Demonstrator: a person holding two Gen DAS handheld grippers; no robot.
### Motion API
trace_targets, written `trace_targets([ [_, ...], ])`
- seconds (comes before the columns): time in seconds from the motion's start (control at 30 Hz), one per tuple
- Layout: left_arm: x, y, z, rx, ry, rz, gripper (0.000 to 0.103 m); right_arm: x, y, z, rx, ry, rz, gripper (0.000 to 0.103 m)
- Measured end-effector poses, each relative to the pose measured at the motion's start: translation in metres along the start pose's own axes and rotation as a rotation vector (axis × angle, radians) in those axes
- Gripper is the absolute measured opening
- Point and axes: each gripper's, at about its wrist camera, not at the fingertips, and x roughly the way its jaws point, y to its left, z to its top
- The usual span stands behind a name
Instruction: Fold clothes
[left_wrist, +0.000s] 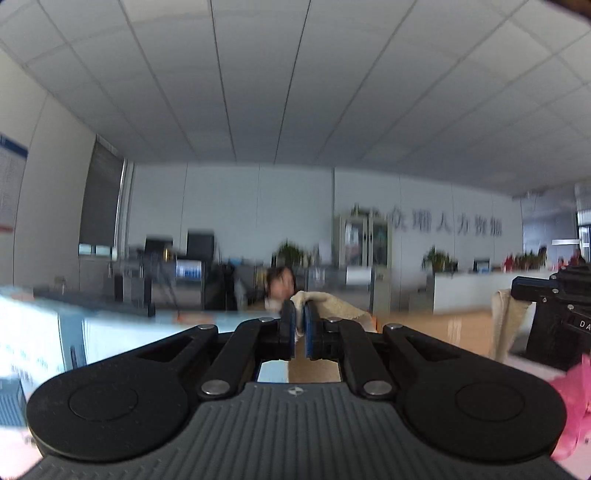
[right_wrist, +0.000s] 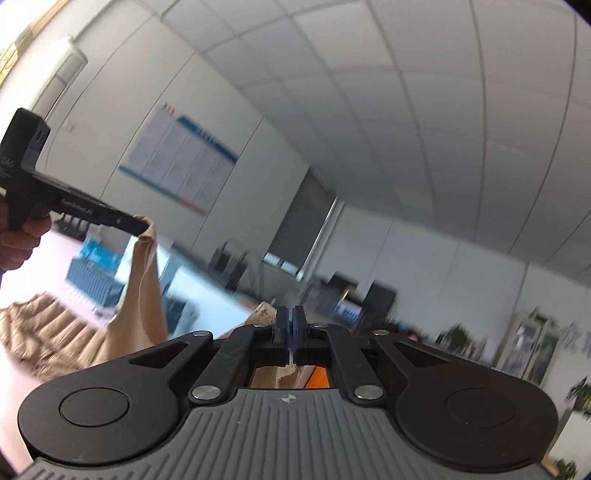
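We pinch the beige garment (right_wrist: 142, 295) in both grippers: the right gripper (right_wrist: 290, 325) nips a frayed, woven edge, the left gripper (left_wrist: 300, 317) a soft nubbly fold. Cloth hangs between, rumpled on the pale table (right_wrist: 59, 258).

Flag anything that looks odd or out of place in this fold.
Nothing damaged or spilled. The beige garment hangs in the air, pinched by the left gripper and right gripper, while more beige cloth lies bunched in a rumpled heap below, not flat.
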Motion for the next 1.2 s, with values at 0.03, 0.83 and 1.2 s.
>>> trace_targets([
  [0.03, -0.003, -0.001, 0.009, 0.011, -0.034, -0.004, 0.004, -0.003, -0.004, 0.007, -0.016, -0.032, -0.021, 0.002],
  [0.83, -0.008, -0.035, -0.181, 0.247, 1.021, -0.416, 0.023, -0.003, 0.015, -0.230, 0.609, 0.914, 0.509, 0.048],
  [1.2, -0.021, -0.093, -0.228, 0.166, 1.035, -0.528, 0.034, -0.002, 0.058, -0.241, 0.604, 0.919, 0.667, 0.071],
])
